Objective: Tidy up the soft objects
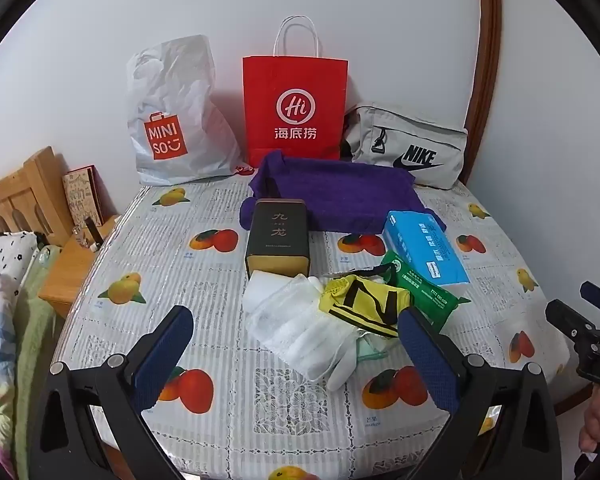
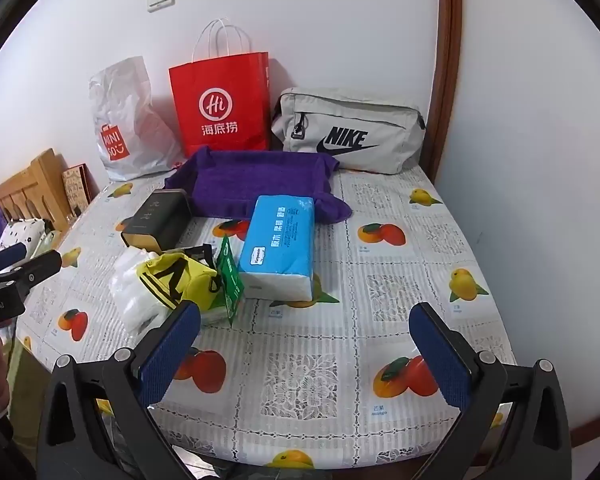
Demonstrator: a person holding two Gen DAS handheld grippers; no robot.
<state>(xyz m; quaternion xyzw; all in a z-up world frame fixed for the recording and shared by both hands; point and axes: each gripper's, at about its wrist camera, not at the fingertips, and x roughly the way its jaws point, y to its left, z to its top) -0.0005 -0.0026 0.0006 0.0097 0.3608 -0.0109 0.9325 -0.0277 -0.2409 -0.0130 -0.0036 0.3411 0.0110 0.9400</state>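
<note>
A purple towel (image 1: 340,194) (image 2: 256,178) lies shaped like a tray at the back of the table. In front of it sit a blue tissue pack (image 1: 424,248) (image 2: 280,248), a green packet (image 1: 424,292) (image 2: 230,280), a yellow-and-black cloth (image 1: 366,300) (image 2: 180,276) and white gloves (image 1: 300,328) (image 2: 134,292) in a loose pile. My left gripper (image 1: 296,334) is open, hovering just short of the pile with nothing between its fingers. To the right of the pile my right gripper (image 2: 306,330) is open over bare tablecloth, empty.
A dark tin box (image 1: 278,236) (image 2: 158,220) lies beside the towel. A white Miniso bag (image 1: 172,120), a red paper bag (image 1: 296,108) and a grey Nike pouch (image 1: 412,148) stand against the wall. Bedding and a wooden headboard (image 1: 20,196) are at the left.
</note>
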